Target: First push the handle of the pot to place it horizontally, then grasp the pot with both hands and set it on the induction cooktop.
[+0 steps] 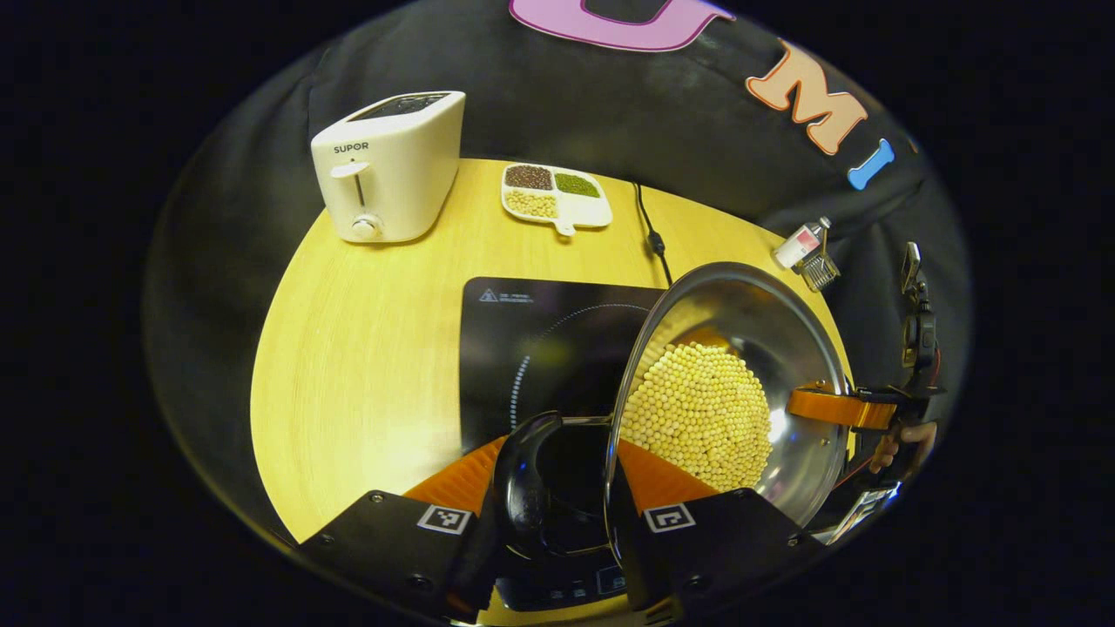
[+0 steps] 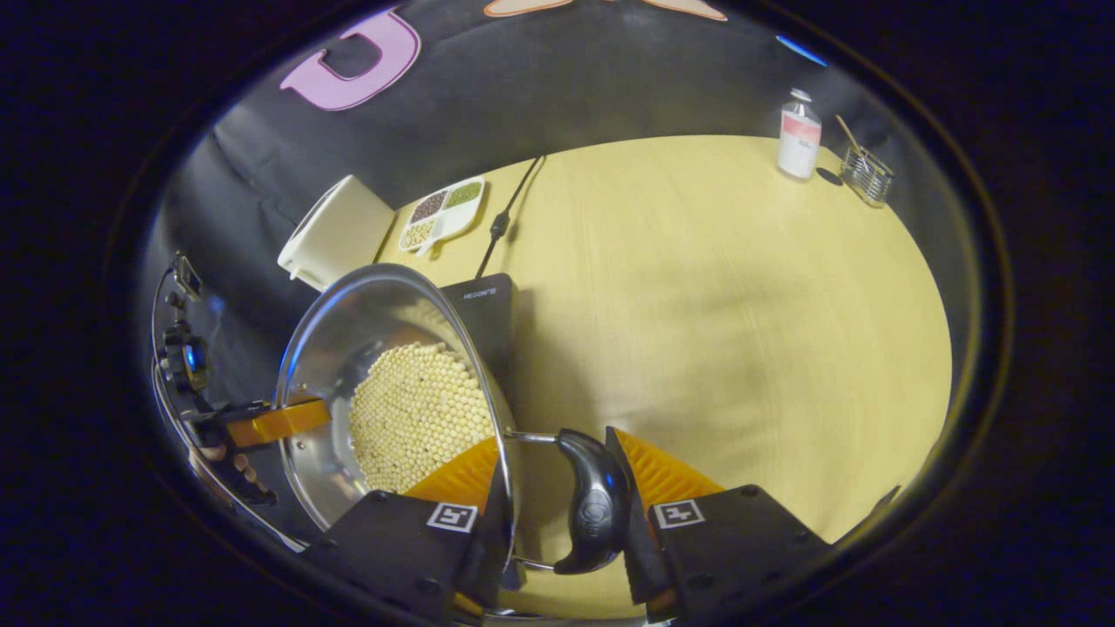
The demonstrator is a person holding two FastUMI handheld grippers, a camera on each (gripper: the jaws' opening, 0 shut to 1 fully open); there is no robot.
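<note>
Each gripper (image 1: 557, 488) (image 2: 557, 488) pinches one black handle (image 1: 523, 470) (image 2: 592, 505), carrying the pot (image 1: 740, 348) level above the cooktop (image 1: 540, 340) at frame centre.

Both grippers (image 1: 557, 496) have black bodies, ribbed orange fingers (image 2: 662, 475) (square coded tags, small screws).

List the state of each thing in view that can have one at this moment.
Pot: held off the table, over the induction cooktop, soybeans inside.
Left gripper: shut on the pot's left handle.
Right gripper: shut on the pot's right handle.
Toaster: upright, lever up.
Divided dish: compartments filled with beans.
Bottle: upright, capped.
</note>
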